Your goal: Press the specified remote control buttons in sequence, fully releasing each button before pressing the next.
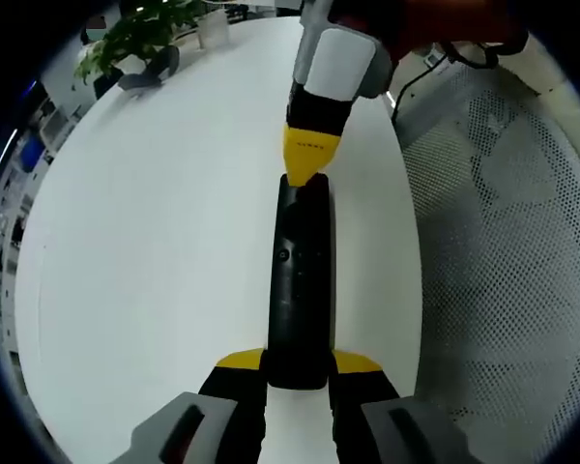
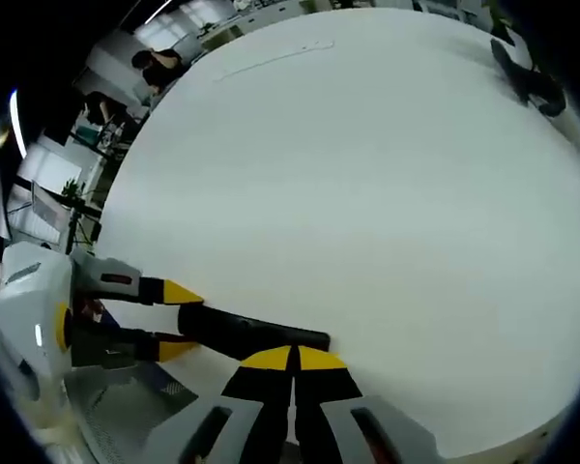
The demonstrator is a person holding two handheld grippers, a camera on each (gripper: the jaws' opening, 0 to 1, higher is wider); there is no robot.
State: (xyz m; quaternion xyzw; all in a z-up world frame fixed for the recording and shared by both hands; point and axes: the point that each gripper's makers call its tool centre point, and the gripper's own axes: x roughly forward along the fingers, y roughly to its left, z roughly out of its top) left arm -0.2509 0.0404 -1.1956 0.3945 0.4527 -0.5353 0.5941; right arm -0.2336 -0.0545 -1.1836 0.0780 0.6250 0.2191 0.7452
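Black remote control lies lengthwise on the white desk, its near end clamped between the yellow-tipped jaws of the left hand-held gripper. Right hand-held gripper, jaws closed together on nothing, tip touching the remote's far end from above; in the right gripper view its closed tips sit right at the remote's end. Potted plant at the far desk edge, mesh chair beside the desk.

Open white table; potted plant at far edge.
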